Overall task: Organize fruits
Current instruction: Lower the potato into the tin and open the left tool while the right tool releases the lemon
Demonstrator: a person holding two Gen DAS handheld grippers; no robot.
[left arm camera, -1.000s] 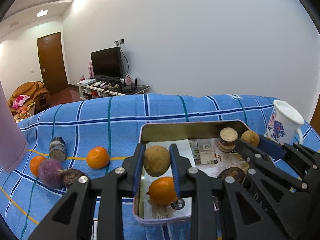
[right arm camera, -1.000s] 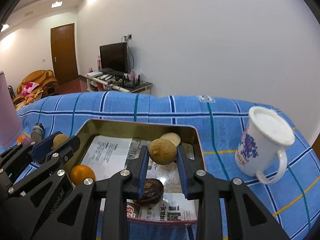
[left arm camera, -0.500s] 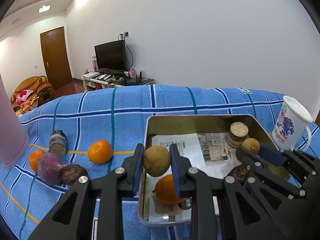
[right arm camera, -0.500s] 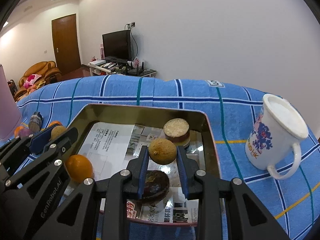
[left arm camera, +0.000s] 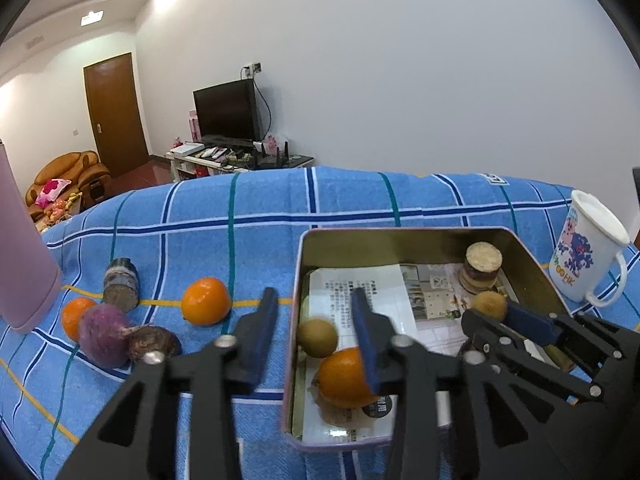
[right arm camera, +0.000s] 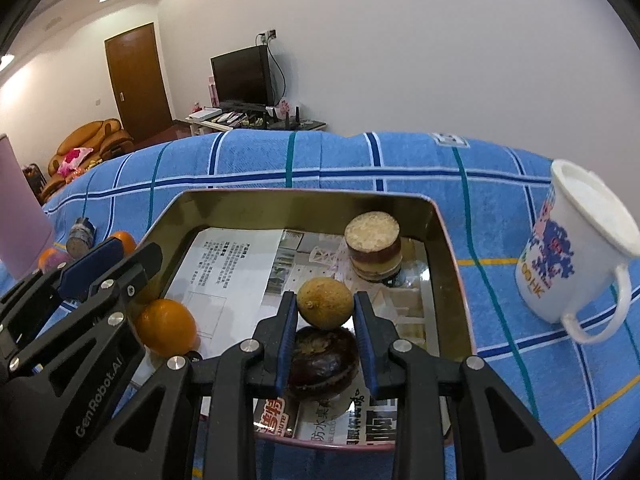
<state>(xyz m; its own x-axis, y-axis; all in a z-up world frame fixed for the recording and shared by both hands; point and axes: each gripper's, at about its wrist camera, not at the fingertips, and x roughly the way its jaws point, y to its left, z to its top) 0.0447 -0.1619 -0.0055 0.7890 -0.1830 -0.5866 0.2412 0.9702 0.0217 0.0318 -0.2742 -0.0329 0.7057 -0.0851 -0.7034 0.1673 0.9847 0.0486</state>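
We see right gripper (right arm camera: 325, 314) clamped on yellow-brown fruit (right arm camera: 325, 302), held above dark fruit (right arm camera: 322, 363) in metal tray (right arm camera: 448, 280). Our left gripper (left arm camera: 314, 320) spread wide, nothing btwn fingers; 2nd brownish fruit (left arm camera: 317, 337) sits just inside tray's left wall, touching orange (left arm camera: 343, 377). Cut cylinder piece (right arm camera: 373, 245) at tray's far right corner. Outside, on blue cloth (left arm camera: 260, 240): loose orange (left arm camera: 205, 306), purple root (left arm camera: 103, 335), small orange (left arm camera: 75, 317). White mug (right arm camera: 576, 258) right of tray.
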